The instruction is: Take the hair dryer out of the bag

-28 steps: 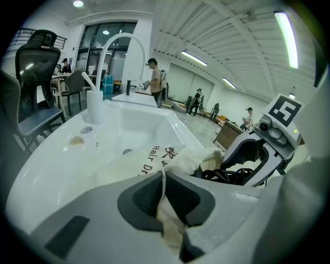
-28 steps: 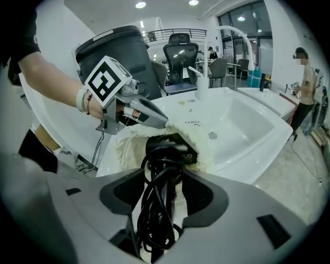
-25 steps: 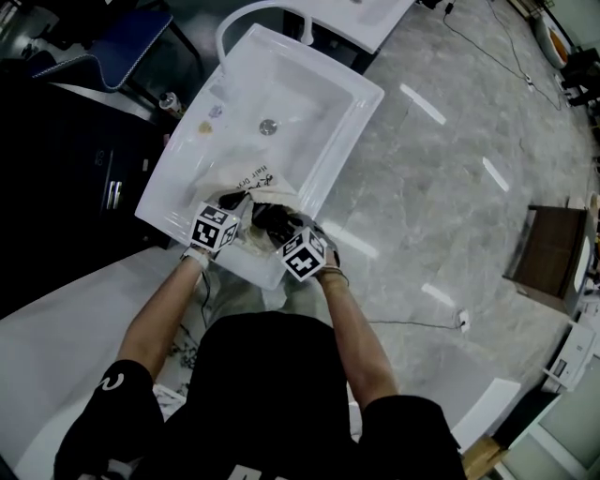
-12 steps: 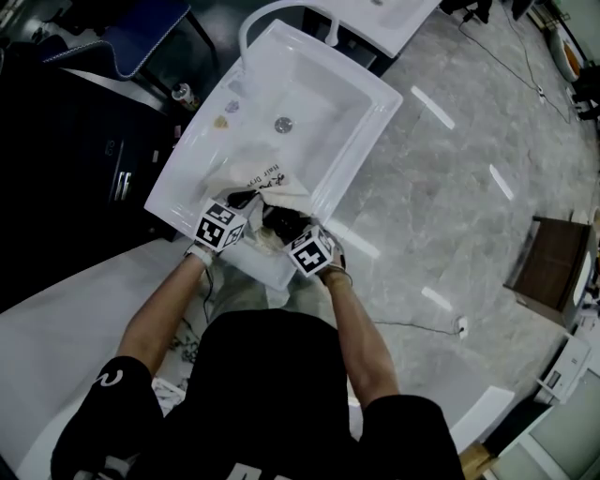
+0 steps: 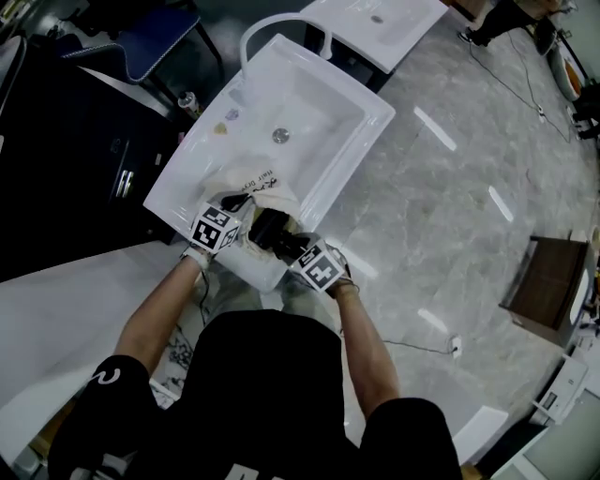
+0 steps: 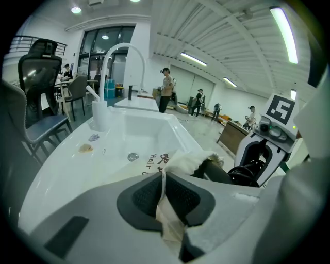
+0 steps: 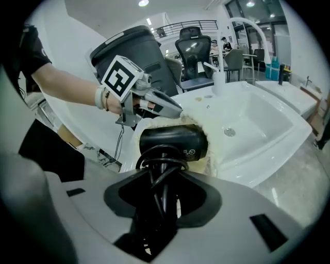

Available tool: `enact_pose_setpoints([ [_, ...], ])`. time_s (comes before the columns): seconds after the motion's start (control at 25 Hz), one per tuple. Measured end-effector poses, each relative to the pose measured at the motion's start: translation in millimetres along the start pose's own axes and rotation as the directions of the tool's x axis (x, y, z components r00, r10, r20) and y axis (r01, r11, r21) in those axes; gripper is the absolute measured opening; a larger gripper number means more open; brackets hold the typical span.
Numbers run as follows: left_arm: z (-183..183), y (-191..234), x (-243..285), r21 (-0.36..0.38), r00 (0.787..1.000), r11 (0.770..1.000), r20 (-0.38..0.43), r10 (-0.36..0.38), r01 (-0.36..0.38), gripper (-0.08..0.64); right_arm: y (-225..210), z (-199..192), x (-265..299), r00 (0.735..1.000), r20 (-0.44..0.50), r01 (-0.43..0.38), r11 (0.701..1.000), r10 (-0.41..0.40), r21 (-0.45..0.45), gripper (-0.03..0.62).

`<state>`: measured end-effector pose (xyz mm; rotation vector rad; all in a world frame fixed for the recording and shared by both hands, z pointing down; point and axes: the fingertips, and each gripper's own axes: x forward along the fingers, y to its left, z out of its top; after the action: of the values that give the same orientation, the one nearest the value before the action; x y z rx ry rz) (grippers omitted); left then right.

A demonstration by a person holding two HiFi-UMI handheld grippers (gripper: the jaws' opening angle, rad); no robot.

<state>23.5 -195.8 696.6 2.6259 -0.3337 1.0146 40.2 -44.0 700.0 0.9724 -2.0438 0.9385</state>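
At the near corner of the glossy white rectangular ceramic sink (image 5: 330,120), a cream drawstring cloth bag (image 5: 255,181) with black lettering is lying crumpled against the smooth basin wall, its mouth facing the near rim. The soft woven fabric is bunching into folds around the opening.

Out of that mouth a black plastic hair dryer (image 5: 268,228) is poking. Its rounded, matte body is sitting partly inside the cloth, and in the right gripper view it is lying crosswise to the jaws, with a small label on the end towards the basin (image 7: 172,142). Its black rubbery cord, wound into loops, and the dark part below the body are pointing back over the near rim towards the person. In the head view its long axis is running diagonally from the bag's mouth to that rim.

The left gripper (image 6: 164,198) is pinching a thin fold of the bag's edge, its dark ribbed pads almost together on the cloth. The right gripper (image 7: 162,201) has its jaws part-way in; they have just been closing and are now clamping the looped cord bundle at the dryer's near end.

Farther along the sink, a round metal drain (image 5: 279,136) is glinting in the basin floor, and a white arched faucet (image 5: 281,22) is curving over the far rim.
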Motion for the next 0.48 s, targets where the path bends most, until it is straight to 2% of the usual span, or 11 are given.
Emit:
enact_pose_setpoints([
  [0.28, -11.2, -19.0, -12.8, -0.045, 0.996, 0.995, -0.010, 0.092, -0.092, 0.014, 5.9, -17.2, -36.8, 0.997, 0.051, -0.063, 0.997, 0.065, -0.042, 0.143],
  [0.48, -24.5, -17.4, -24.0, -0.181, 0.984, 0.967, -0.003, 0.180, -0.178, 0.030, 15.4, -18.4, -59.0, 0.982, 0.136, -0.121, 0.989, 0.132, -0.087, 0.143],
])
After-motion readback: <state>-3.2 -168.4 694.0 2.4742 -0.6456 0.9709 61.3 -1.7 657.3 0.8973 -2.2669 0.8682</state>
